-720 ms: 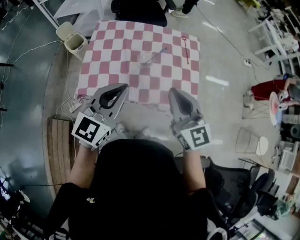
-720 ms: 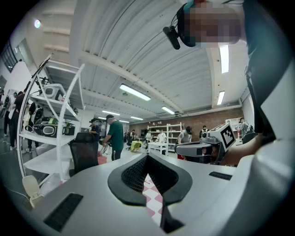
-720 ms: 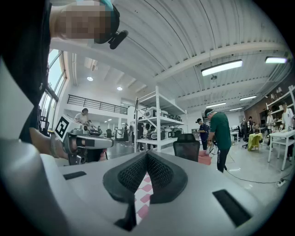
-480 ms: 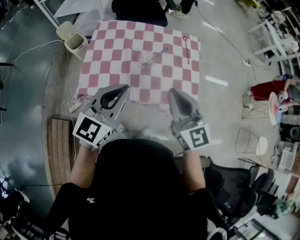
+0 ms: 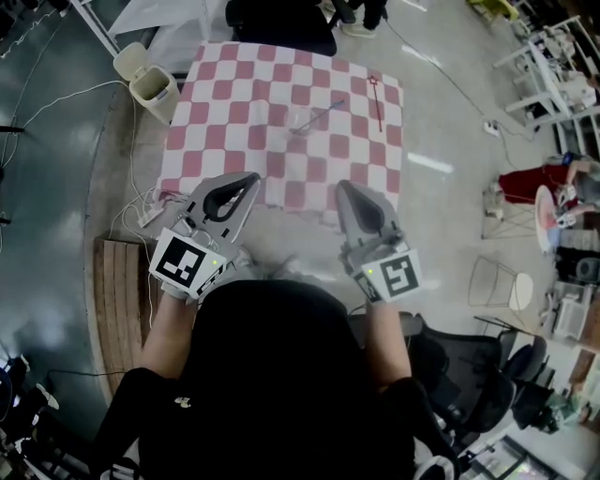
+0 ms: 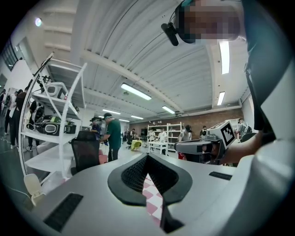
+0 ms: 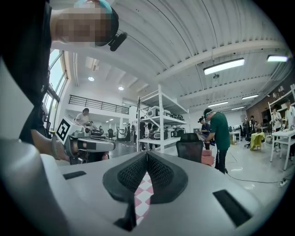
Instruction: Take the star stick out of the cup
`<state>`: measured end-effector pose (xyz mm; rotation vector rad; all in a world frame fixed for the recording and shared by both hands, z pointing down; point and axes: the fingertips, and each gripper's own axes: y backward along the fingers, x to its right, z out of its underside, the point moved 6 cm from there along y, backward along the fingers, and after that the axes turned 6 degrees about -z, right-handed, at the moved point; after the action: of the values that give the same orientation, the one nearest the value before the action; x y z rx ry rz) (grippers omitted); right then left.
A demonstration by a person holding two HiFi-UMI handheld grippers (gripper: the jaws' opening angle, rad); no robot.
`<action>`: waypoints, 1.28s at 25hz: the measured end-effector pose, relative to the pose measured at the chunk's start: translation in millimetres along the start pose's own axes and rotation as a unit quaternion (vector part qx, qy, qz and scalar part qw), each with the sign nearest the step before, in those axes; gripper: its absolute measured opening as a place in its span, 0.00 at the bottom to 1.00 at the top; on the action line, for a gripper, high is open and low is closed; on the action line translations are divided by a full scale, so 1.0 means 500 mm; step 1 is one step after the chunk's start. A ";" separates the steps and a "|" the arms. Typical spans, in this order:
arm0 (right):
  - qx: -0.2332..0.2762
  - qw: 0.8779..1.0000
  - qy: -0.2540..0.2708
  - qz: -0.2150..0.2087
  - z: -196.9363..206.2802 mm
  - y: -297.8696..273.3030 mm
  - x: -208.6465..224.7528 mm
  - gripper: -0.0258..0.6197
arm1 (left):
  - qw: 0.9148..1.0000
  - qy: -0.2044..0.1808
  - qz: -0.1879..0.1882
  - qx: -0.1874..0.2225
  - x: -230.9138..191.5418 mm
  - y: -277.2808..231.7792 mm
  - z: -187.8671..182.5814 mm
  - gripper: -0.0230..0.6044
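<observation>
A clear cup (image 5: 300, 119) stands near the middle of the red-and-white checkered tablecloth (image 5: 234, 112). A thin pale stick (image 5: 322, 105) leans out of it toward the far right; its head is too small to make out. A red stick (image 5: 377, 101) lies flat on the cloth near the right edge. My left gripper (image 5: 251, 176) and right gripper (image 5: 341, 185) are held side by side at the table's near edge, well short of the cup. Both are shut with nothing in them. In the left gripper view (image 6: 147, 156) and the right gripper view (image 7: 147, 153) the jaws meet at their tips.
A white bin (image 5: 150, 80) stands by the table's far left corner. A power strip with cables (image 5: 150, 214) and a wooden pallet (image 5: 117, 300) lie on the floor at the left. A black chair (image 5: 281, 21) sits behind the table. A wire stool (image 5: 502, 281) stands at the right.
The head view has shifted slightly. Both grippers stay shut in much the same place near the table's front edge.
</observation>
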<state>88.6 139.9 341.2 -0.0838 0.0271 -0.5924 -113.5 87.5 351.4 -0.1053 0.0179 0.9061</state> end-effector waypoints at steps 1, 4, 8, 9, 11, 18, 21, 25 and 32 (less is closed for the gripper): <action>0.000 1.000 -0.001 0.003 0.001 -0.004 -0.003 0.06 | 1.000 0.002 0.001 -0.004 -0.005 0.005 0.003 0.10; -0.001 1.000 -0.003 0.011 -0.001 -0.020 -0.013 0.06 | 1.000 0.008 0.005 -0.014 -0.025 0.020 0.007 0.10; -0.002 1.000 -0.007 0.021 0.003 -0.050 -0.035 0.06 | 1.000 0.002 0.014 -0.011 -0.065 0.041 0.013 0.10; -0.002 1.000 -0.008 0.024 0.005 -0.057 -0.040 0.06 | 1.000 0.001 0.017 -0.009 -0.074 0.047 0.015 0.10; -0.009 0.999 -0.008 0.035 0.010 -0.068 -0.049 0.06 | 1.000 0.003 0.022 -0.016 -0.091 0.059 0.020 0.10; -0.012 0.998 -0.020 0.064 0.017 -0.080 -0.064 0.06 | 0.999 0.004 0.026 -0.024 -0.129 0.079 0.034 0.10; -0.023 0.997 -0.020 0.076 0.027 -0.079 -0.054 0.06 | 0.999 0.003 0.028 -0.022 -0.139 0.075 0.040 0.10; -0.025 0.996 -0.026 0.085 0.040 -0.077 -0.031 0.06 | 0.999 -0.002 0.028 -0.024 -0.145 0.060 0.046 0.10; -0.027 0.996 -0.043 0.078 0.058 -0.082 0.047 0.06 | 1.000 -0.002 0.002 -0.029 -0.157 0.009 0.047 0.10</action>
<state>86.6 95.1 373.8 -0.1583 -0.0333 -0.4318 -166.4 31.0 379.2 -0.1580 -0.0128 0.9106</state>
